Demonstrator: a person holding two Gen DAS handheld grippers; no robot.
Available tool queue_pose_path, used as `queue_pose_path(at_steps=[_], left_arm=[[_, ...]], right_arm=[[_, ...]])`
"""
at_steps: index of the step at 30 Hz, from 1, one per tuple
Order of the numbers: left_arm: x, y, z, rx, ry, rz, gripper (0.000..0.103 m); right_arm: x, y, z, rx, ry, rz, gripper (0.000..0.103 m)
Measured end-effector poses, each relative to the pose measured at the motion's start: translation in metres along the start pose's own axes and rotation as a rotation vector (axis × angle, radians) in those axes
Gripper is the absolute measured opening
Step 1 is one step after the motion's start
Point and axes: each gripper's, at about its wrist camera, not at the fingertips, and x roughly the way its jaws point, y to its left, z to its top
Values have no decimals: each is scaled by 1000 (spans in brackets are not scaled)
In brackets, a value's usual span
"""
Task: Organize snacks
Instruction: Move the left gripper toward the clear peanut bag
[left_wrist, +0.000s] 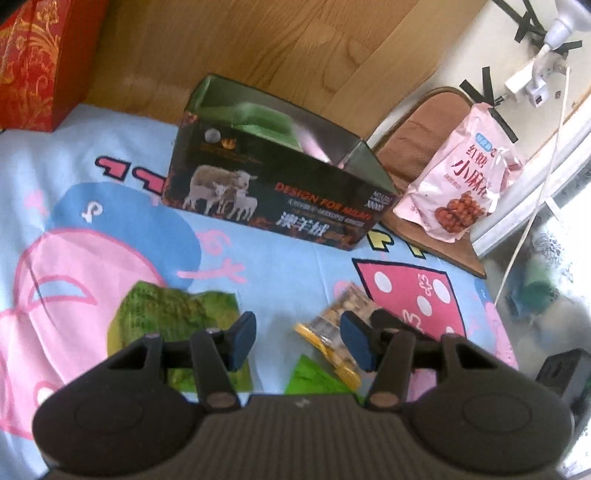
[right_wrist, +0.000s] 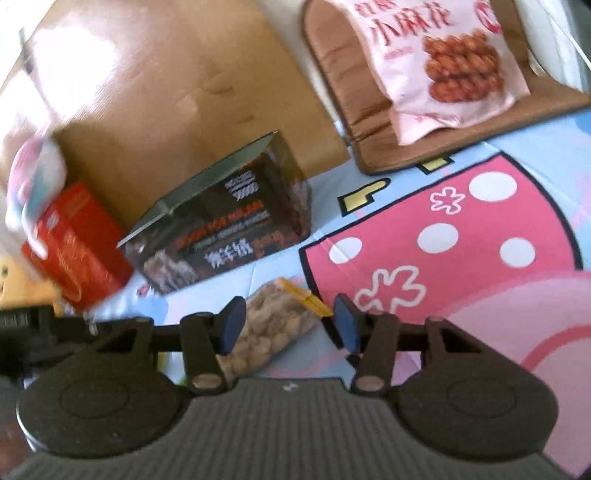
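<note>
A light blue cartoon bedsheet (left_wrist: 288, 266) printed with pink figures carries several snacks. Toward its far edge stands an open dark box (left_wrist: 273, 184) printed with sheep; a green packet (left_wrist: 266, 122) lies inside it. Past the sheet's far right corner, a pink bag of fried dough twists (left_wrist: 458, 177) leans on a brown cushion (left_wrist: 413, 140). A red box (right_wrist: 77, 247) sits just beside the dark box's left end, at the far left edge.

The left gripper (left_wrist: 299, 341) hovers over the sheet's near side with its blue-padded fingers spread, holding nothing. A green seaweed-patterned packet (left_wrist: 162, 314) lies under its left finger, and a clear packet of small brown snacks with yellow ends (left_wrist: 340, 325) lies under its right finger.

The right gripper (right_wrist: 290, 325), blurred in its own view, is also spread wide and empty, poised just above that same clear packet (right_wrist: 273, 325).
</note>
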Motion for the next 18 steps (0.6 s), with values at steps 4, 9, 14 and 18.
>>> queue_pose_path(at_steps=[4,9,14,18], left_arm=[[2,-2,-7,3,39,-26,51],[8,-6,-14,7,76,-52,51],[8,3,-11,-16,54,2,50],[-4,8,-14,-9,27,-27,54]], right_arm=[[-8,4,-1,-68,89,124,63],[-11,-11,13,-144,98,160,63],[1,-9,4,-164,223,321,44],[-6,1,-6,-249,178,325,46]])
